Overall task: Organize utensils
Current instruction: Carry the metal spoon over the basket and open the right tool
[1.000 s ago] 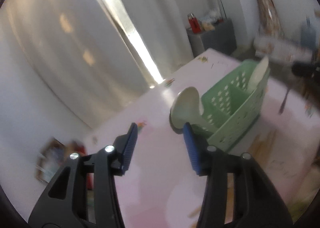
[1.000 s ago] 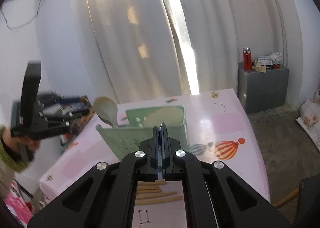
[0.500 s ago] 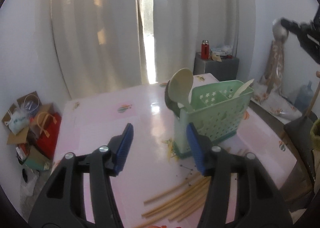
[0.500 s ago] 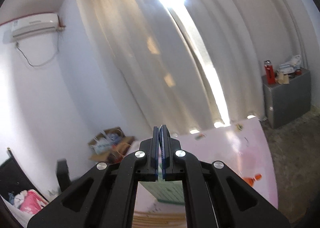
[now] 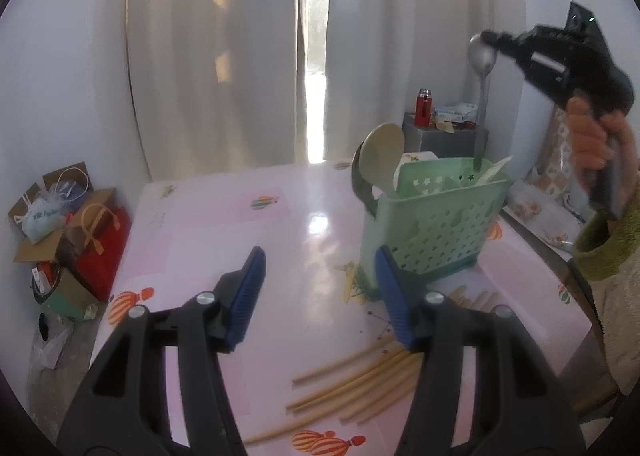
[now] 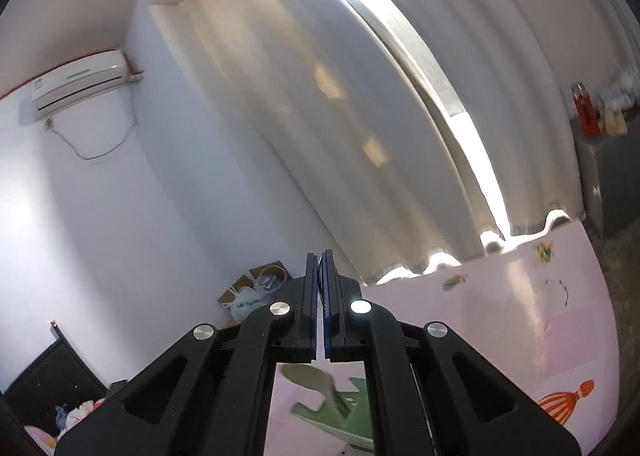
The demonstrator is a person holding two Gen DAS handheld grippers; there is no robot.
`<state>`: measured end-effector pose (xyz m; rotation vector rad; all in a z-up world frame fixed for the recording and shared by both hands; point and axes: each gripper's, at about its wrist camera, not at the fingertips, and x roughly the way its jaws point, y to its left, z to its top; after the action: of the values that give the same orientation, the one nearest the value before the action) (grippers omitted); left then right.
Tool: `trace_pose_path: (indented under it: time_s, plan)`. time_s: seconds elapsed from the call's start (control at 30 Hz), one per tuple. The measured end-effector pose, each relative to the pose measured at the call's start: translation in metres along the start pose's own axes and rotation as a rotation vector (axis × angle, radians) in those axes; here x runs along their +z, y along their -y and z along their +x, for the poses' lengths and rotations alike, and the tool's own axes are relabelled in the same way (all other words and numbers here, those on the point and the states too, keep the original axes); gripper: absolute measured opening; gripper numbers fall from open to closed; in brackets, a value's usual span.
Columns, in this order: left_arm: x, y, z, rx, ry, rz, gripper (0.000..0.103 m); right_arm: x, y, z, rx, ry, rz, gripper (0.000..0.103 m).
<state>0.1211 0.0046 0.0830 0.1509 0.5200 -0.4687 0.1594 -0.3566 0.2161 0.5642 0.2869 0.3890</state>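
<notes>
I see the counter (image 5: 224,223) under a pink cloth printed with balloons; it fills the lower half of the left wrist view. On it, right of centre, the green perforated caddy (image 5: 436,228) stands upright. A pale ladle (image 5: 380,159) leans out of the caddy's left end, and a white utensil (image 5: 496,169) slants from its right side.

My left claw (image 5: 320,292) is spread with nothing between its blue pads (image 5: 250,288); its jaws have just been opening. It hangs over the counter just short of the caddy.

My right claw (image 5: 490,40) (seen at upper right in the left wrist view, gripped by a hand (image 5: 600,147) in a green sleeve) is pressed together on the bowl of a metal spoon (image 5: 483,67). The spoon hangs upright, handle down, its lower end inside the caddy's rear right compartment.

A bundle of chopsticks (image 5: 360,380) lies loose on the counter in front of the caddy, partly hidden by the left claw's right finger.
</notes>
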Motion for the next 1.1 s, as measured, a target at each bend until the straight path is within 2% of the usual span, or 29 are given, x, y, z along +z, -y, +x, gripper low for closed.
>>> trace_pose_path:
  time_s: [0.07, 0.17, 0.37, 0.43, 0.63, 0.8, 0.97, 1.03, 1.1]
  plan:
    - [-0.003, 0.0, 0.001, 0.007, -0.004, 0.002, 0.054, -0.013, 0.015, 0.005, 0.006, -0.014, 0.04, 0.002]
    - [-0.008, -0.002, 0.002, -0.001, -0.008, -0.019, 0.059, -0.033, 0.032, 0.007, -0.024, -0.044, 0.067, 0.002]
    - [-0.02, -0.004, 0.001, -0.023, -0.016, -0.079, 0.067, -0.068, 0.063, -0.004, -0.141, -0.104, 0.121, 0.003]
    - [-0.024, -0.003, 0.0, -0.032, -0.021, -0.099, 0.075, -0.073, 0.066, -0.013, -0.168, -0.103, 0.134, 0.004]
    - [-0.037, 0.001, -0.009, -0.037, -0.024, -0.137, 0.079, -0.083, 0.059, -0.042, -0.212, -0.072, 0.128, 0.004]
    - [-0.05, 0.006, -0.012, -0.059, -0.057, -0.17, 0.079, -0.087, 0.042, -0.067, -0.256, -0.062, 0.087, 0.004]
    - [-0.063, 0.018, -0.013, -0.067, -0.082, -0.151, 0.084, -0.078, 0.016, -0.073, -0.273, -0.099, -0.011, 0.005]
    - [-0.068, 0.024, -0.012, -0.076, -0.095, -0.145, 0.086, -0.076, 0.004, -0.07, -0.272, -0.113, -0.037, 0.023]
    - [-0.074, 0.027, -0.011, -0.085, -0.108, -0.153, 0.088, -0.075, -0.007, -0.066, -0.269, -0.126, -0.061, 0.035]
